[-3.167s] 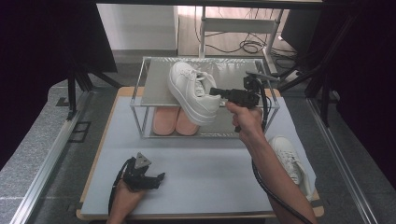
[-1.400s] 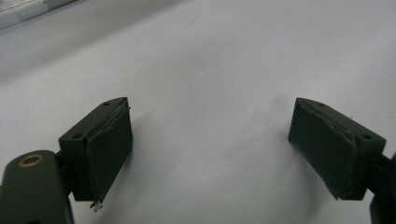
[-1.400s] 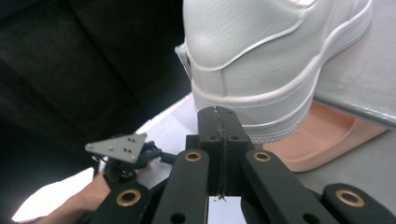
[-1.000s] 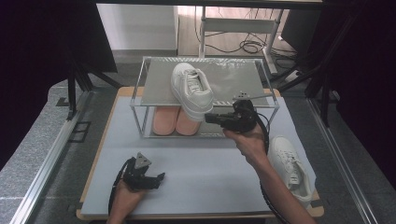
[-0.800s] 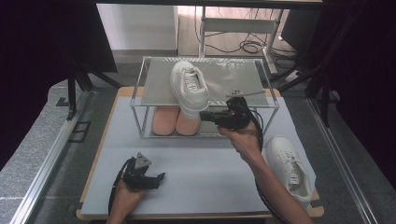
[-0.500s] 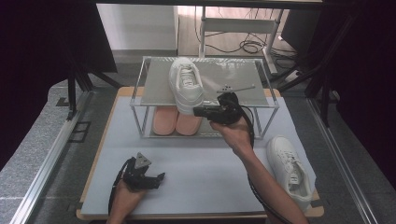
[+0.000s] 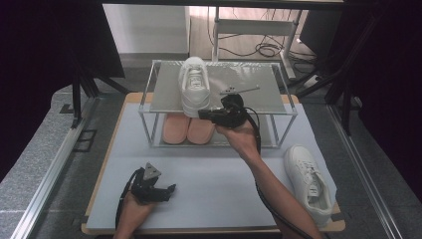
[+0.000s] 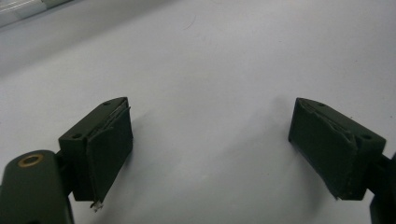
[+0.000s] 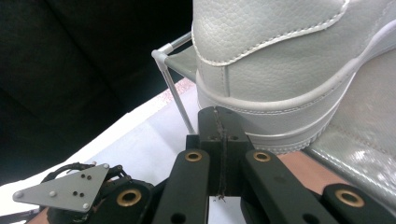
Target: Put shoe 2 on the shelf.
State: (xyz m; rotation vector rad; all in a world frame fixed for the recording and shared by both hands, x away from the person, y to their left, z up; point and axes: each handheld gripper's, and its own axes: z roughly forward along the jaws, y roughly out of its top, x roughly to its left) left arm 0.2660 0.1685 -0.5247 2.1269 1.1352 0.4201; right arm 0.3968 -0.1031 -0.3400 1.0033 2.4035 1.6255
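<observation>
One table [image 7: 209, 199] carries a metal rack [image 7: 278, 107]; on its top shelf sits a white sneaker [image 7: 194, 92], heel at the front edge. Right hand-held gripper [image 7: 203, 114], pressed together, touches that heel; left hand-held gripper [image 7: 171, 189] rests spread.

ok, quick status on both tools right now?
Left tool: open, nothing between its jaws, over the white mat.
Right tool: closed, empty, tips at the white sneaker heel.
</observation>
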